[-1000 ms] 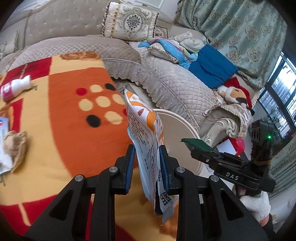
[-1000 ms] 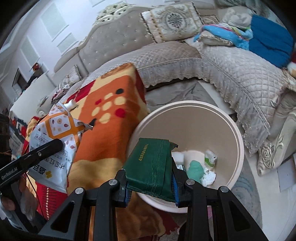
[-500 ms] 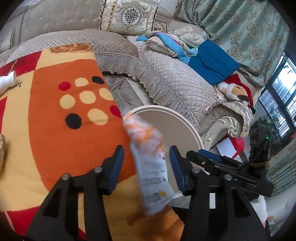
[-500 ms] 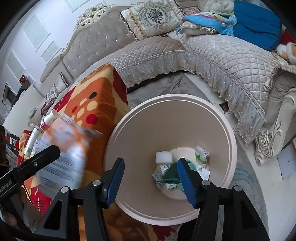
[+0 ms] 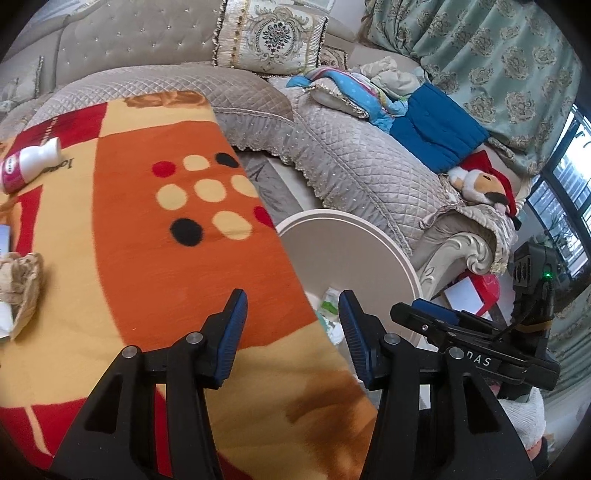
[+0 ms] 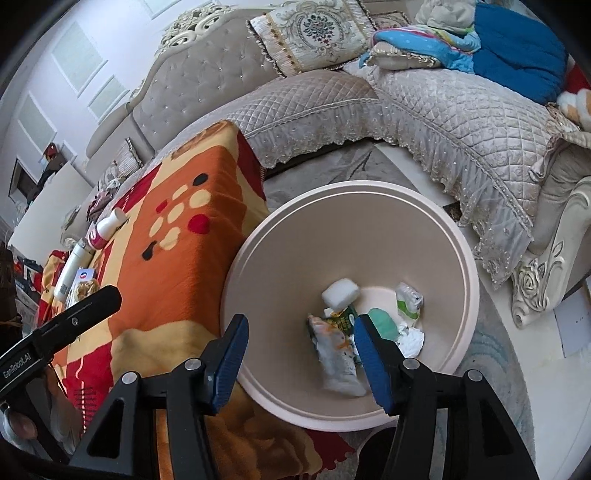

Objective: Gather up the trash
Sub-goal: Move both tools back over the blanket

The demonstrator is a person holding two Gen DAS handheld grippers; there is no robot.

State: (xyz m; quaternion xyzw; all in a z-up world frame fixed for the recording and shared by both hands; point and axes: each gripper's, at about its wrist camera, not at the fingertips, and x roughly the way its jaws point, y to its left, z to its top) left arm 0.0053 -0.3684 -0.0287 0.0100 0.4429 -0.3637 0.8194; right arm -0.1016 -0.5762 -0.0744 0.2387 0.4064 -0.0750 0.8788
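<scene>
A round beige bin (image 6: 461,258) stands on the floor beside the table with the orange blanket (image 5: 147,258). Inside it lie a white and orange snack bag (image 6: 338,358), a white foam block (image 6: 340,293), a green packet (image 6: 384,323) and crumpled paper (image 6: 410,339). My right gripper (image 6: 300,354) hovers open over the bin's near side, nothing between its fingers. My left gripper (image 5: 291,332) is open and empty at the table's edge, above the bin rim (image 5: 369,229). On the table lie a white and pink bottle (image 5: 27,164) and a crumpled brown wrapper (image 5: 22,284).
A quilted grey sofa (image 5: 351,158) curves behind the bin, bearing a patterned cushion (image 5: 271,35), a blue blanket (image 5: 436,129) and a plush toy (image 5: 484,182). A long white bottle (image 6: 70,269) and a small packet (image 6: 83,277) lie further along the table. A red stool (image 5: 476,291) stands by the sofa arm.
Both grippers opened. The snack bag left my left gripper and dropped into the bin. The green packet fell from my right gripper into the bin.
</scene>
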